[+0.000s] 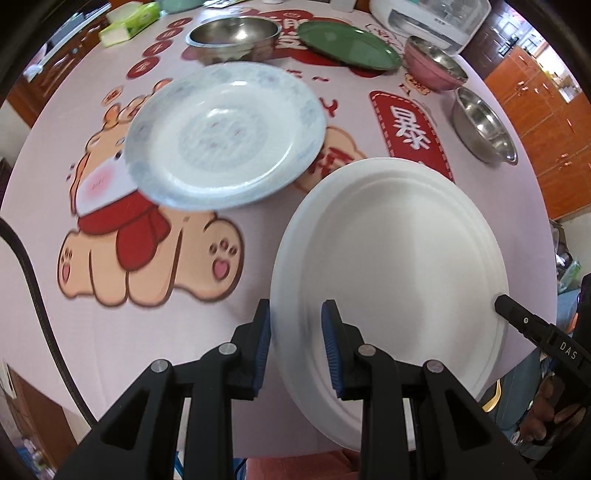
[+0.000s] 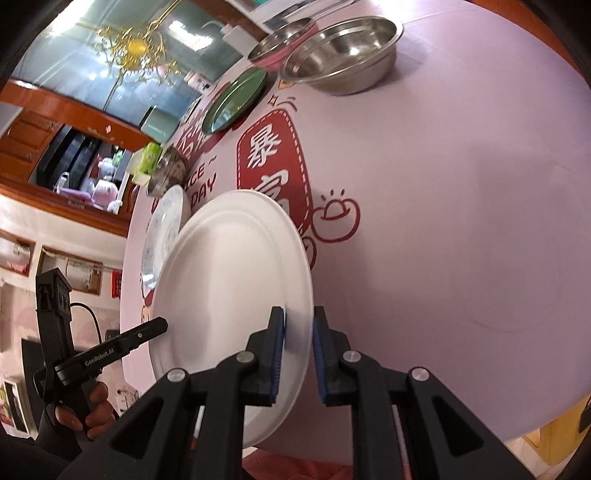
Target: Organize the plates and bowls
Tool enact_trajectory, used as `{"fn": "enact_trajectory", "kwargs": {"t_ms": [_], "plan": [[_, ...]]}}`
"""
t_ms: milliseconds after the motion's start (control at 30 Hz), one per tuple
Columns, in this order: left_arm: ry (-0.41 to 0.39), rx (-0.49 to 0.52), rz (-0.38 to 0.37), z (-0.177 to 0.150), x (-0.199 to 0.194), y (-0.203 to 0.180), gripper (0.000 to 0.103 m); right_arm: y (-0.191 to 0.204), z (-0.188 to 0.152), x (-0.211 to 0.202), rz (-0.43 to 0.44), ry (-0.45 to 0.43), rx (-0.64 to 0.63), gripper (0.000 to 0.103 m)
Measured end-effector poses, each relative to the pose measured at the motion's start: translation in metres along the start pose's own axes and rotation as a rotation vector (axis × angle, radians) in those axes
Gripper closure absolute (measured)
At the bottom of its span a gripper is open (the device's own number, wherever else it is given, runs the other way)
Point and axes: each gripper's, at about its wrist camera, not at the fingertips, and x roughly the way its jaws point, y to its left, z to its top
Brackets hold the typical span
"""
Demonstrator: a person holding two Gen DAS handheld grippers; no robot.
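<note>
A plain white plate [image 1: 395, 266] is at the table's near edge, and also shows in the right wrist view [image 2: 229, 280]. My left gripper [image 1: 295, 336] straddles its left rim, one pad under and one over, with a gap to the rim. My right gripper [image 2: 298, 332] straddles the opposite rim with narrow gaps; its finger [image 1: 517, 314] shows in the left wrist view. A blue-patterned white plate [image 1: 225, 136] lies beyond, blurred. A green plate [image 1: 347, 44], a pink bowl [image 1: 432, 62] and two steel bowls [image 1: 232, 37] [image 1: 484, 125] sit farther back.
The round table [image 2: 461, 221] has a pink cloth with cartoon prints. A green tissue pack [image 1: 129, 22] and a white appliance [image 1: 432, 18] stand at the far edge. A black cable [image 1: 33, 277] hangs at the left. Wooden cabinets [image 1: 535, 110] stand on the right.
</note>
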Motion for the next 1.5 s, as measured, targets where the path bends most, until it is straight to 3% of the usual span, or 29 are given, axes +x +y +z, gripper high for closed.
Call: {"fn": "enact_trajectory", "kwargs": {"t_ms": [233, 633, 867, 1500], "plan": [[0.010, -0.027, 0.024, -0.016, 0.008, 0.009, 0.078, 0.003, -0.005, 0.009, -0.031, 0.048, -0.045, 0.087], [0.002, -0.005, 0.062, -0.022, 0.013, 0.004, 0.078, 0.005, -0.002, 0.009, -0.057, 0.050, -0.087, 0.086], [0.020, -0.011, 0.062, -0.022, 0.020, 0.003, 0.078, 0.021, -0.005, 0.012, -0.146, 0.048, -0.199, 0.083], [0.052, -0.024, 0.060, -0.018, 0.038, 0.001, 0.072, 0.016, -0.006, 0.023, -0.187, 0.085, -0.183, 0.082]]}}
